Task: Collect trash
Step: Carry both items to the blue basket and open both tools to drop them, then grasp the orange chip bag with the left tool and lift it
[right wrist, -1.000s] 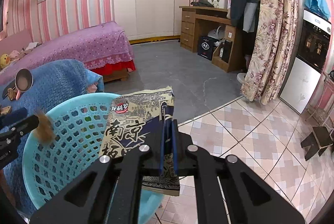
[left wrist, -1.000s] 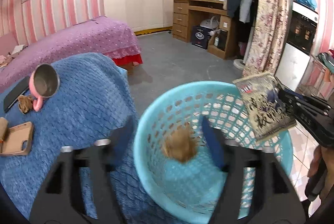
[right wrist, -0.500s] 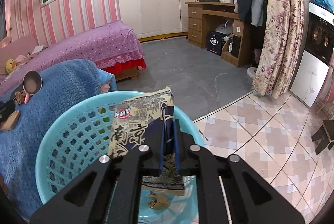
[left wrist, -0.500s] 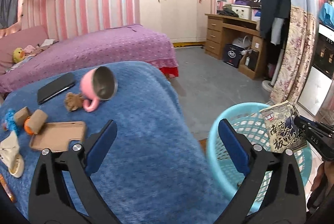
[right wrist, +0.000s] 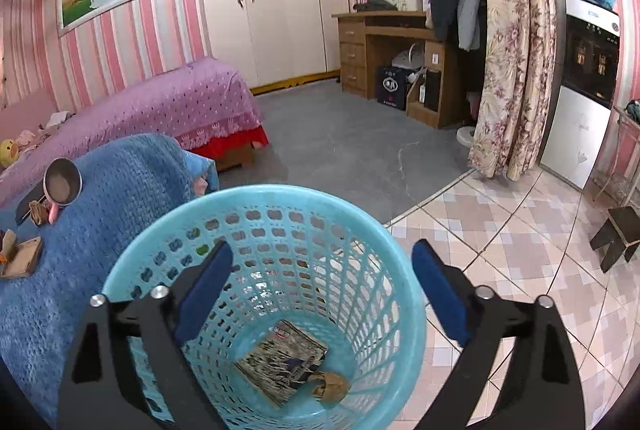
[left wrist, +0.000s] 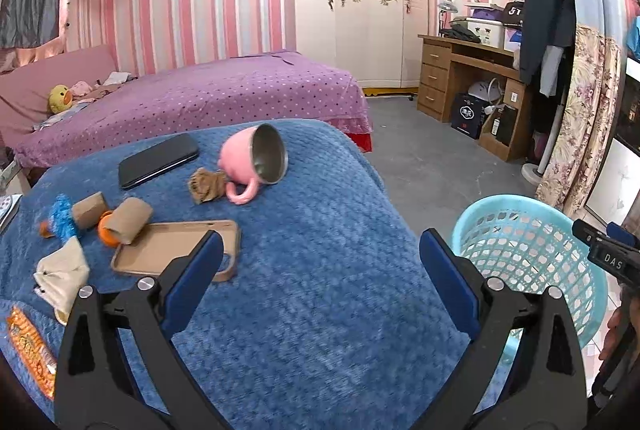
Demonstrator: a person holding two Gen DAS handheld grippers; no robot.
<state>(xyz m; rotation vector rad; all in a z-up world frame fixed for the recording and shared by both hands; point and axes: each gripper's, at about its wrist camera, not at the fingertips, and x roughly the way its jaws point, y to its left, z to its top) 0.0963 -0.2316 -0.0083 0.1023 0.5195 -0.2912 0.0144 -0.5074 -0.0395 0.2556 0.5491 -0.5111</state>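
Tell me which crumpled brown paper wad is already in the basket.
The brown wad beside the snack wrapper at the basket bottom; the other wad lies against the pink mug.

A pink mug (left wrist: 252, 159) lies tipped on the blue blanket (left wrist: 320, 290), a black phone (left wrist: 158, 159) left of it; far behind stands a purple bed (left wrist: 192, 101).

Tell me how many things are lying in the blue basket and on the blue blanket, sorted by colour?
In the basket:
Brown paper wad: 1
Printed snack packet: 1

On the blanket:
Brown or tan: 5
Pink mug: 1
Black phone: 1
Blue scrap: 1
Orange: 2
Cream cloth: 1

Total: 13
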